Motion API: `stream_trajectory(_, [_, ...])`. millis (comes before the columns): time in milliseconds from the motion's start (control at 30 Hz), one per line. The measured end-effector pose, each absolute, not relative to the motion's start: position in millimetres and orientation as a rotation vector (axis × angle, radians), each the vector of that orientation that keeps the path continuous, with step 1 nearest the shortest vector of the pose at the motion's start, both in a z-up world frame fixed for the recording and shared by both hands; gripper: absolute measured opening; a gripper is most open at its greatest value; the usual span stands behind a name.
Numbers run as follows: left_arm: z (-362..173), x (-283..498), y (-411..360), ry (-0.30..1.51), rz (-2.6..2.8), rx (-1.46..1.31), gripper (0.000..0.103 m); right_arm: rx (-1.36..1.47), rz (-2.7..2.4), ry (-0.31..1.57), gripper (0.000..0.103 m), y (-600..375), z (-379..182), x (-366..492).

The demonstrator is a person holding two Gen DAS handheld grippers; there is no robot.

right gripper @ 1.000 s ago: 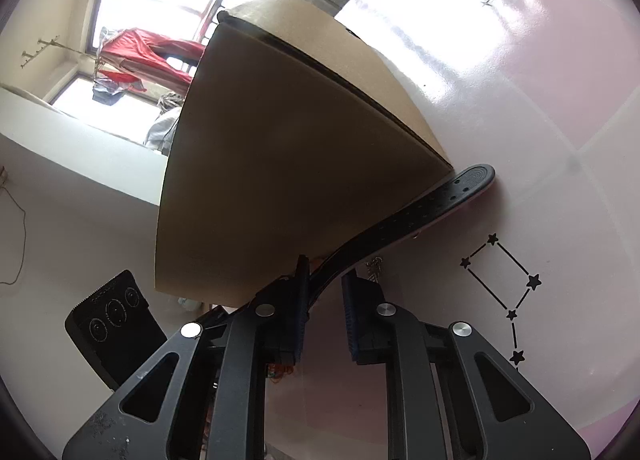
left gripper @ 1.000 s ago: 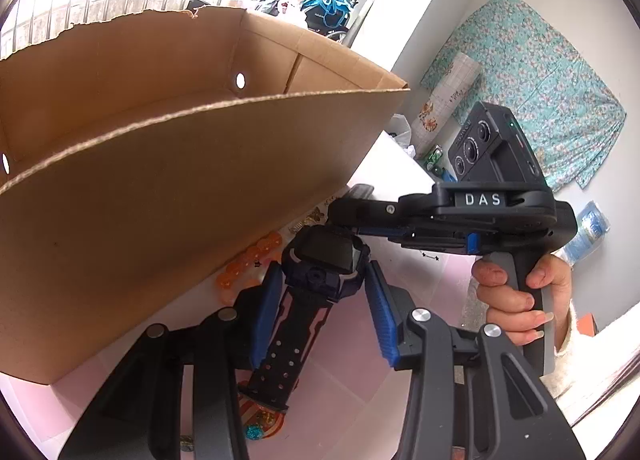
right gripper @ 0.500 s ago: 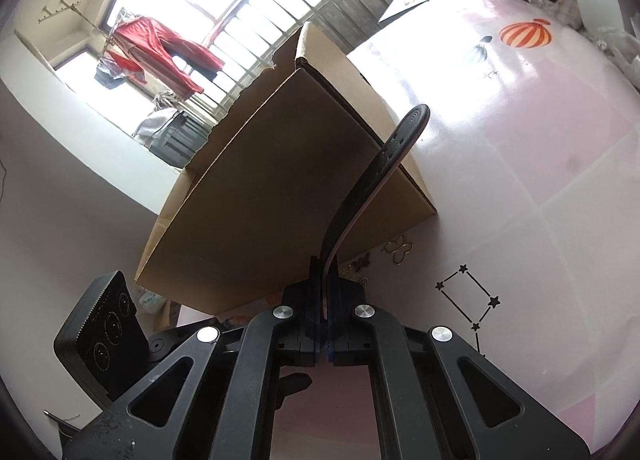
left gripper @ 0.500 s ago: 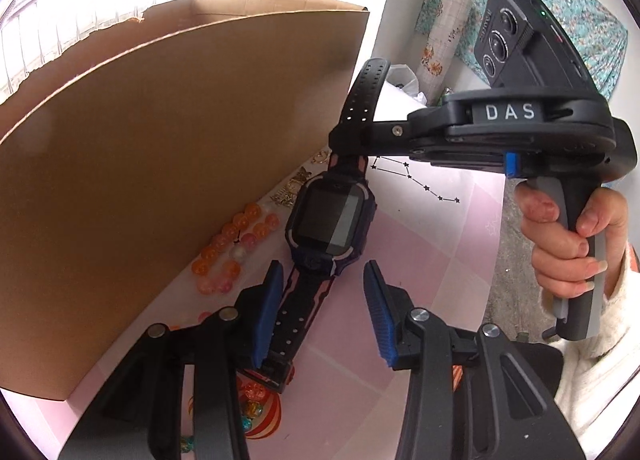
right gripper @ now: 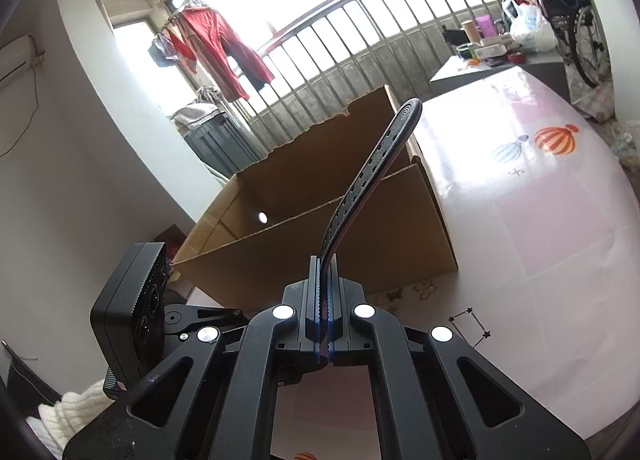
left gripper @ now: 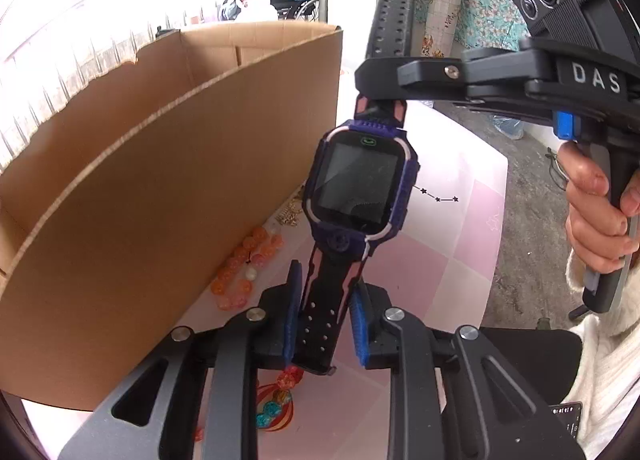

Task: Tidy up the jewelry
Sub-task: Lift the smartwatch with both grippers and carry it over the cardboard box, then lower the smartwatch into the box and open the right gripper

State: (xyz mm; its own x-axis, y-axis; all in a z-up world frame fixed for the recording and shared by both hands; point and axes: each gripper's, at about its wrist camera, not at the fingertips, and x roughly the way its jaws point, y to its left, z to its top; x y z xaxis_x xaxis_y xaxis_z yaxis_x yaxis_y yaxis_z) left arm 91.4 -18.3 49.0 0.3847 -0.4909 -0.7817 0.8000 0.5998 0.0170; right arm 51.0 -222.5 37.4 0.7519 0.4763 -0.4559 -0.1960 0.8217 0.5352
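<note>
- Plainly readable, the white letters "DAS" sit on the body of the right gripper [left gripper: 380, 98] at the upper right of the left wrist view; no other writing can be read.
- That right gripper is clamped tight on the upper strap of the watch [left gripper: 360, 184], just above the dark square screen; in the right wrist view its pads [right gripper: 323, 300] are pressed flat on the strap, which curves up to the centre of the frame.
- A hand [left gripper: 596, 216] in a white knit sleeve grips its handle at the right edge.
- The left gripper [left gripper: 325, 314] is closing at the bottom centre, its blue pads on either side of the lower strap with the holes; whether they already press on it I cannot tell.
- The watch hangs upright in the middle of the frame, clear of the pink table [left gripper: 452, 252], beside the front wall of the cardboard box [left gripper: 168, 196] that fills the left.
- Orange beads [left gripper: 244, 268] lie on the table at the foot of the box, and coloured beads [left gripper: 280, 400] show below the left gripper.
- Compared with a second ago, the watch has come off the table and now faces the camera, the right gripper's jaws have gone from slightly apart to fully pinched, and the left gripper's pads stand much nearer the strap.
- The box top has dropped lower in the right wrist view, so its open inside now shows.
</note>
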Motion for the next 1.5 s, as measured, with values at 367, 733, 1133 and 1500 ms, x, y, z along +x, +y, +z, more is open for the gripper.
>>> stream_trajectory(367, [150.8, 150.6, 25.9, 0.813, -0.686, 0.437, 0.012, 0.288, 0.512, 0.507, 0.001, -188.7, 87.3, 132.8])
stream_trajectory(733, [87.9, 324.8, 46.0, 1.135, -0.470, 0.591, 0.010, 0.026, 0.496, 0.887, 0.001, -119.7, 67.3, 291.3])
stream_trajectory(1133, [46.1, 347.3, 26.1, 1.212, -0.369, 0.827, 0.010, 0.151, 0.316, 1.285, 0.007, -121.1, 1.1, 354.7])
stream_trajectory(1500, [20.7, 326.4, 9.0, 1.240, -0.397, 1.011, 0.047, 0.091, 0.168, 1.325, 0.020, -131.8, 3.4, 350.6])
